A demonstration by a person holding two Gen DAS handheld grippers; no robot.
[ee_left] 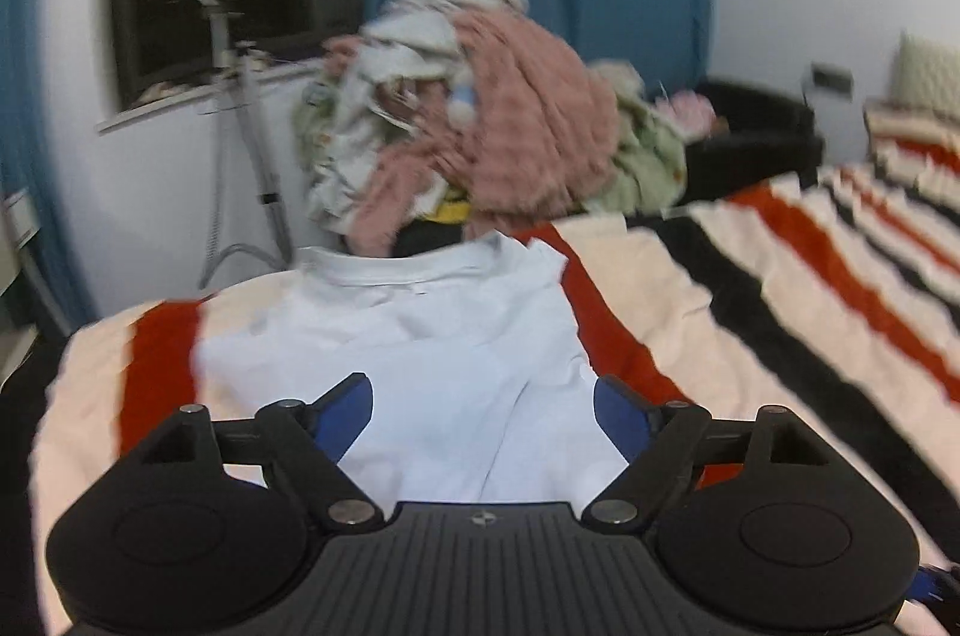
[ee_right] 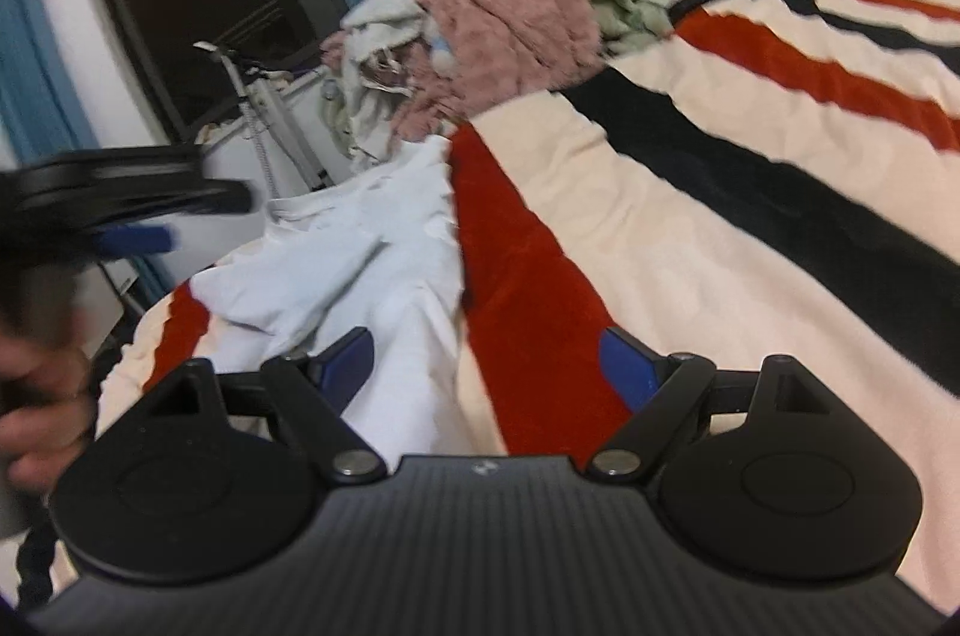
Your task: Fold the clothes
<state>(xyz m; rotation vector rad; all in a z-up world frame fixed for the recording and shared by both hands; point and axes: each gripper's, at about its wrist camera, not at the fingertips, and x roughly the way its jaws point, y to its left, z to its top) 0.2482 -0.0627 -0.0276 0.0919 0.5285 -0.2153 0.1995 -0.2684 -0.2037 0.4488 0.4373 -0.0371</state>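
Both our claws stand apart, empty: left claw (ee_left: 483,417) above the pale blue soft cotton collared shirt (ee_left: 420,336), right claw (ee_right: 483,366) at its edge. It lies on the striped red, black and cream fleece bed blanket (ee_right: 690,246). Light, limp, probably slippery; we'd pinch a hem corner.

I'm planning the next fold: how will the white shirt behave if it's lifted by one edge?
The white shirt would probably go limp and drape, since it already lies creased and bunched on the striped blanket. It looks thin, so likely light. The fuzzy-looking blanket may grip it a little, so pushing would probably wrinkle it rather than slide it.
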